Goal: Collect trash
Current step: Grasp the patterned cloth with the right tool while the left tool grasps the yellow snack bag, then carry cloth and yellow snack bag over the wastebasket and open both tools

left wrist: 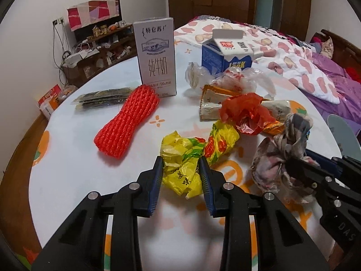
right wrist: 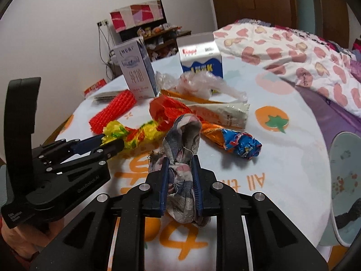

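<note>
Trash lies on a round table (left wrist: 67, 169). My left gripper (left wrist: 181, 161) is shut on a crumpled yellow plastic bag (left wrist: 182, 169), which also shows in the right wrist view (right wrist: 135, 134). My right gripper (right wrist: 180, 162) is shut on a worn grey-pink rag (right wrist: 182, 180), seen at the right in the left wrist view (left wrist: 279, 158). Behind them lie a red foam net (left wrist: 126, 122), a red crumpled bag (left wrist: 246, 113), an orange wrapper (right wrist: 212, 131) and a blue foil wrapper (right wrist: 243, 146).
A tall white milk carton (left wrist: 155, 56) and a blue-white milk carton (left wrist: 227, 54) stand at the back, with clear plastic bags (left wrist: 237, 79) and dark packets (left wrist: 101, 97) nearby. A bed with a patterned quilt (left wrist: 304, 63) is to the right; a chair (right wrist: 345, 180) stands by the table.
</note>
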Demonstrator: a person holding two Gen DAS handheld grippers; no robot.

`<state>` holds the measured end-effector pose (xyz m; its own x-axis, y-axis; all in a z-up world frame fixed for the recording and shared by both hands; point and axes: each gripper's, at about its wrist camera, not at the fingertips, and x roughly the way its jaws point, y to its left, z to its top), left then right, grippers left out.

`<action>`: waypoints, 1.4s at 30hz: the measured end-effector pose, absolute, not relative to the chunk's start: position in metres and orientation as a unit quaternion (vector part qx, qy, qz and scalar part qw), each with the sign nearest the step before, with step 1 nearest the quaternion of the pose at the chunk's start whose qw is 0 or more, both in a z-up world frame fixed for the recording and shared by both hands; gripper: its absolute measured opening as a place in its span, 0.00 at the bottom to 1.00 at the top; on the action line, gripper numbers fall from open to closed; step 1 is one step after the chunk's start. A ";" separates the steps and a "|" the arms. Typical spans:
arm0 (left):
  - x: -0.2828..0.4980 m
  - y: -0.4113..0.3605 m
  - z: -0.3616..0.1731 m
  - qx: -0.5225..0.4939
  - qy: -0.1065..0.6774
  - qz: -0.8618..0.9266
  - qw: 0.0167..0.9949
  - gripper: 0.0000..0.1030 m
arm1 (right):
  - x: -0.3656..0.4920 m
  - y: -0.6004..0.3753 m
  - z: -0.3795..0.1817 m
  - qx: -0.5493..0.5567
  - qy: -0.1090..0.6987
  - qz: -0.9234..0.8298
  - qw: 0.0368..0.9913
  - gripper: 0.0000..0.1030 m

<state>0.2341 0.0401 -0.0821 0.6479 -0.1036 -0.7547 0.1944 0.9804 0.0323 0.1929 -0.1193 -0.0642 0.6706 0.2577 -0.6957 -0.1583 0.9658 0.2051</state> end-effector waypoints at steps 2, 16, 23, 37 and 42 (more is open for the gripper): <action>0.228 0.042 -0.078 0.057 0.406 -0.080 0.909 0.32 | 0.186 -0.120 -0.061 0.064 0.383 0.112 0.915 0.20; 0.177 0.067 -0.053 0.026 0.382 -0.067 0.921 0.31 | 0.147 -0.142 -0.047 0.094 0.347 0.085 0.929 0.20; 0.166 0.075 -0.037 0.013 0.368 -0.064 0.928 0.31 | 0.139 -0.149 -0.045 0.100 0.341 0.076 0.932 0.20; 0.153 0.026 -0.014 0.046 0.337 -0.101 0.935 0.31 | 0.123 -0.181 -0.032 0.115 0.314 0.041 0.942 0.20; 0.153 0.000 -0.012 0.052 0.333 -0.125 0.933 0.31 | 0.116 -0.200 -0.028 0.122 0.304 0.022 0.945 0.20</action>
<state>0.1528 0.0003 -0.0120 0.7469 -0.1987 -0.6345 0.2677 0.9634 0.0134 0.1165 -0.2003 -0.0278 0.8138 0.1148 -0.5697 0.0333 0.9695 0.2430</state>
